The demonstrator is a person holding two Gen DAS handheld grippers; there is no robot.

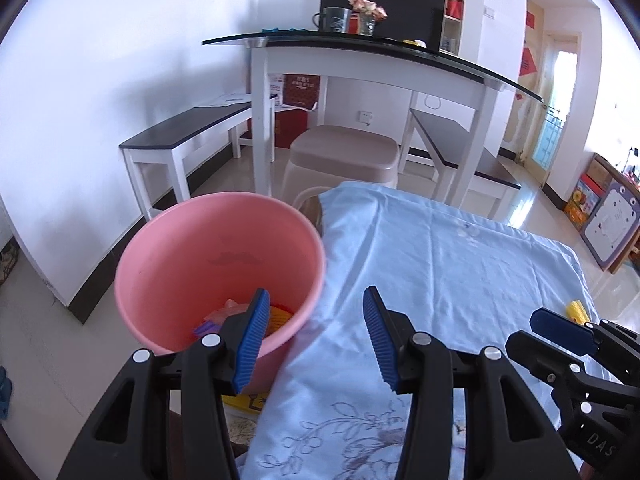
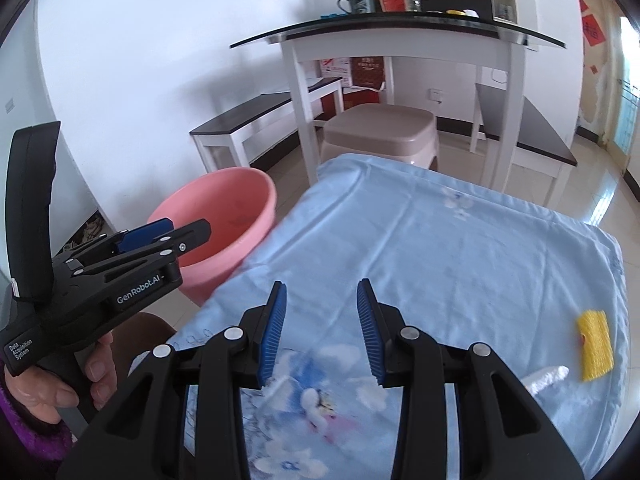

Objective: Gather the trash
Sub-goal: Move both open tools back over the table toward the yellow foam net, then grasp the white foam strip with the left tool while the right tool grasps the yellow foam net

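Note:
A pink bucket (image 1: 208, 248) stands on the floor left of a table covered with a light blue floral cloth (image 1: 440, 264). Several pieces of trash (image 1: 236, 312) lie in its bottom. My left gripper (image 1: 316, 312) is open and empty, over the bucket's right rim and the cloth's edge. My right gripper (image 2: 322, 304) is open and empty above the cloth (image 2: 440, 248). A yellow textured piece (image 2: 595, 344) lies at the cloth's right edge, with a white crumpled piece (image 2: 546, 378) beside it. The yellow piece also shows in the left wrist view (image 1: 576, 310). The bucket (image 2: 224, 208) and the left gripper (image 2: 168, 234) show in the right wrist view.
A beige plastic stool (image 1: 344, 156) stands beyond the cloth-covered table. Behind it is a white table with a dark glass top (image 1: 360, 46) holding a mug and a vase of flowers, flanked by dark-topped benches (image 1: 188, 128). A yellow object (image 1: 244, 402) lies on the floor under the bucket's near side.

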